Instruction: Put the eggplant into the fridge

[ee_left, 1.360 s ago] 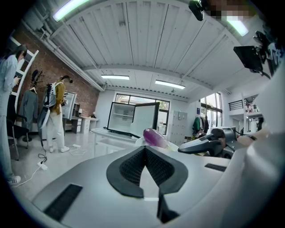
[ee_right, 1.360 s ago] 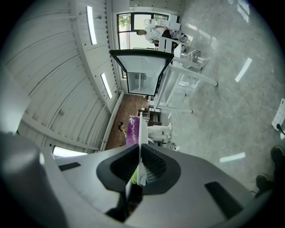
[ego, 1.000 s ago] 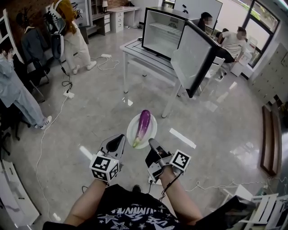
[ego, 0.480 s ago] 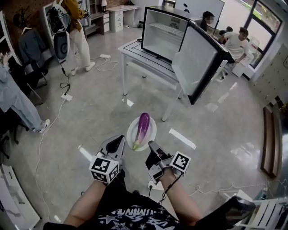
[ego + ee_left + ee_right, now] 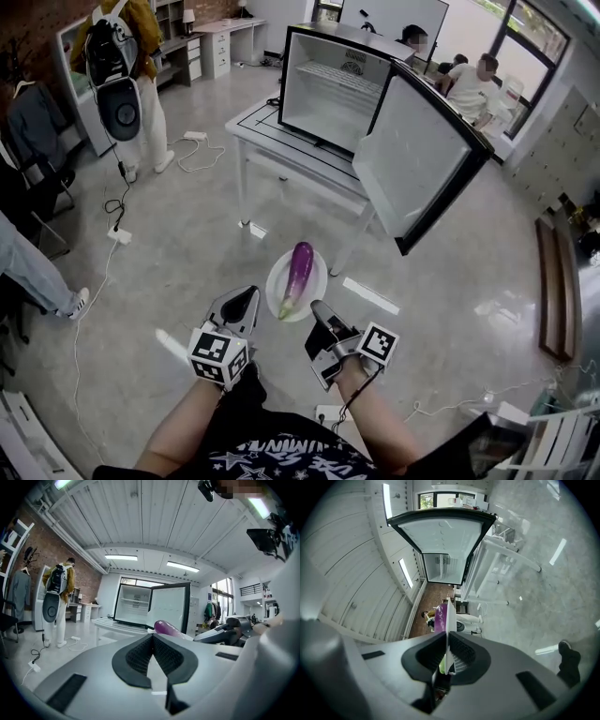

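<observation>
Closer now, the open fridge (image 5: 333, 89) on its bench (image 5: 258, 127) fills more of the head view, so this looks like the carrying step. The right gripper (image 5: 318, 307) has its jaws clamped on the rim of the plate (image 5: 315, 281), where the eggplant (image 5: 298, 272) lies. The left gripper (image 5: 249, 294) has its jaws together, empty. Next, the plate must reach a shelf.

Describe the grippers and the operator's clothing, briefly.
Left gripper and right gripper: grey tapered shells with black ribbed pads. Each carries a white marker cube printed with black square codes. A thin black cable trails from the right one. The operator wears a black shirt with a white star print.
</observation>
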Tool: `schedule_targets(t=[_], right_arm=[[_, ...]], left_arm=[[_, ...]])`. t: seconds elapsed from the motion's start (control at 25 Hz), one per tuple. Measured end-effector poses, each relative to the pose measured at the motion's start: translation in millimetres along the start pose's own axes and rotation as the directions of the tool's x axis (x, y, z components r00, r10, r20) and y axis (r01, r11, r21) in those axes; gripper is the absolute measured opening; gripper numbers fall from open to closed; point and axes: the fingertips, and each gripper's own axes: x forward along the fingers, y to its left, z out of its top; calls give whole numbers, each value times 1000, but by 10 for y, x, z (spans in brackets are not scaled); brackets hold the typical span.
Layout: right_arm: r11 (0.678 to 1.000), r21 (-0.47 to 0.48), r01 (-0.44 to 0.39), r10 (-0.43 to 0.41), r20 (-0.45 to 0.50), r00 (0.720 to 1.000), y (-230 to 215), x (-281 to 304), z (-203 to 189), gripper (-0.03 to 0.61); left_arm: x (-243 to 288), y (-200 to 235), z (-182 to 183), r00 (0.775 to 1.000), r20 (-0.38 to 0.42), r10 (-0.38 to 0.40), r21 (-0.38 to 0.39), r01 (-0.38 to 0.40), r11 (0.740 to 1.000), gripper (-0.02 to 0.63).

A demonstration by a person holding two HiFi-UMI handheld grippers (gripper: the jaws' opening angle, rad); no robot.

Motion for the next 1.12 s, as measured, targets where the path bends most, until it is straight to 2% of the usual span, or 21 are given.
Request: schedule_targets(t=[0.32,0.52,0.72,1.12], right_arm=[[999,32,21,-24,106,994,-42,819,359,21],[999,22,28,-31,151,988,-22,1238,464,21],[999,27,36,-40,164,986,-80,1549,554,23],[998,52,36,-44,153,987,-244,2218,1030,21]], left_arm=[[597,636,214,995,-22,-97,9,98,995,8],[840,981,288,991,-49,-128,109,133,985,8],[1052,1270,231,989,-54,-136,43,138,990,8],[1630,1720,321,992,-52,-116,23,117,993,8]])
